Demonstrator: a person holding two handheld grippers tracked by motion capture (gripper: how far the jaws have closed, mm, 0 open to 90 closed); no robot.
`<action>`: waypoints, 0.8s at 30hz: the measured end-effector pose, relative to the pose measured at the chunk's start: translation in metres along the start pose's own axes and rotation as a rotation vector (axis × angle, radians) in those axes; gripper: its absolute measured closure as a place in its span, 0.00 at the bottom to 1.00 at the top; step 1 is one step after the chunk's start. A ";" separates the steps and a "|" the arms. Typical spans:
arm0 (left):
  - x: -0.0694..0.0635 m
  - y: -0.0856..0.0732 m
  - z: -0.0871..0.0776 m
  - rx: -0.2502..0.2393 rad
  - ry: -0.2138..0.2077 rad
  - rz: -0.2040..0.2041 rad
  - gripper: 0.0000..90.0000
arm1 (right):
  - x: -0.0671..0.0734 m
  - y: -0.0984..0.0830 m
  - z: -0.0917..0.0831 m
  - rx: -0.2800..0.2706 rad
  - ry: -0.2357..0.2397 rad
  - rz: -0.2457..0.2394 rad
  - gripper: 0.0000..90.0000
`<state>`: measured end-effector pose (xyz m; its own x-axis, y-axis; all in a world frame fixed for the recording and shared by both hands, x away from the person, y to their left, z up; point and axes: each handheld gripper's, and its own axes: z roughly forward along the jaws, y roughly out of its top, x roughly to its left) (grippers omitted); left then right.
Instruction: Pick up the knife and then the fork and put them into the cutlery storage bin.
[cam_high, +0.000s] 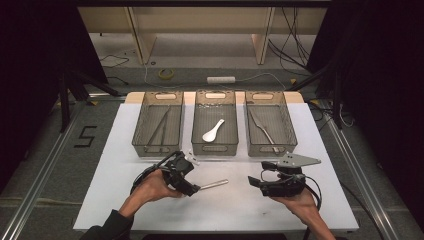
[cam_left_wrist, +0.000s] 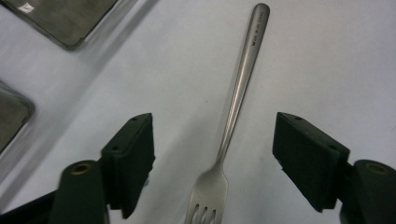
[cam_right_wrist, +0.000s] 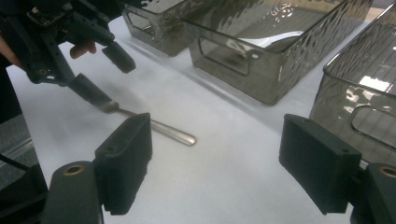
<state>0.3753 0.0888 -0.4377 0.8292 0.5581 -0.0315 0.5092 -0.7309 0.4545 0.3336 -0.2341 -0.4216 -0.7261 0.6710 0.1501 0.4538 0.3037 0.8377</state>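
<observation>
White counter (cam_high: 310, 200) holds 3 bins. Left hand-held gripper (cam_left_wrist: 212, 158) stands open around the flat-lying fork (cam_left_wrist: 233, 112), jaws not touching, ready to pinch it. Right hand-held gripper (cam_right_wrist: 215, 163) waits open, empty.

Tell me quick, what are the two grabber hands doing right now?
Left gripper: open, jaws on either side of the fork lying on the table, not pressing on it.
Right gripper: open, holding nothing.

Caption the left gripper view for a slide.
Left gripper open astride a steel fork lying on the white table.
</observation>
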 end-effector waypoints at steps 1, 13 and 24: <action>-0.001 0.001 0.001 0.012 -0.004 0.003 0.35 | 0.001 -0.001 0.000 0.003 0.001 -0.004 0.29; -0.004 0.011 0.021 0.102 -0.033 0.044 0.62 | 0.004 -0.003 0.005 0.031 0.017 -0.016 0.29; -0.007 0.016 0.032 0.143 -0.059 0.080 0.78 | 0.005 -0.003 0.005 0.029 0.025 -0.018 0.29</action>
<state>0.3849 0.0604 -0.4584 0.8785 0.4747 -0.0546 0.4649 -0.8228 0.3269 0.3313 -0.2286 -0.4254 -0.7466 0.6485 0.1484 0.4550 0.3351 0.8250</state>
